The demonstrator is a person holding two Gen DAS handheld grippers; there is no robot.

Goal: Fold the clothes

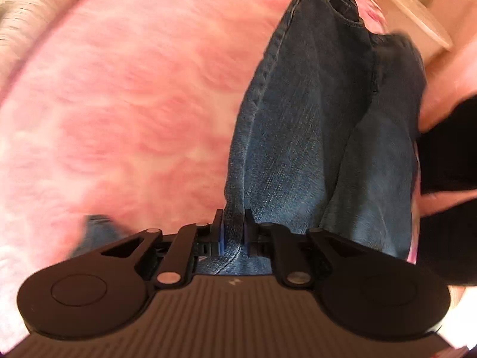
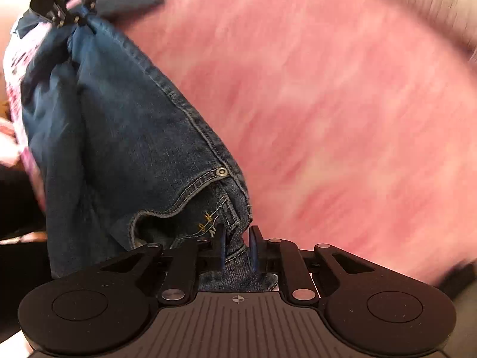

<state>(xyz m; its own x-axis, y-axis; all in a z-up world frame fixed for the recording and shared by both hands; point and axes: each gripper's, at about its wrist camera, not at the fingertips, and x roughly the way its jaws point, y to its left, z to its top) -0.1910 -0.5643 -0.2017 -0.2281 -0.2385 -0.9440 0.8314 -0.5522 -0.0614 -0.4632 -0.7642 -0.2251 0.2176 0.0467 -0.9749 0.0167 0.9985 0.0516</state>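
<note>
Pinching jeans [image 1: 313, 125] at both ends, left gripper [image 1: 234, 232] and right gripper [image 2: 237, 247] stretch them taut for folding over the pink blanket [image 1: 134, 104].

The jeans [image 1: 313, 137] are mid-to-dark blue denim, faded paler toward the lower folds, with tonal blue stitching down the seam at 11 o'clock in the left wrist view. In the right wrist view the pocket edge carries grey-white double stitching, a silver rivet [image 2: 221, 172] and small yellow-gold embroidery [image 2: 205, 222] at 6 o'clock. Beneath lies a fluffy blanket [image 1: 128, 104], mottled pink with paler and rosier patches, blurred. The left tongs [image 1: 234, 229] and right tongs [image 2: 238, 247] are matte black with blue pads [image 2: 253, 250] and silver pins. A pale wooden board [image 1: 417, 12] shows at 1 o'clock.
</note>
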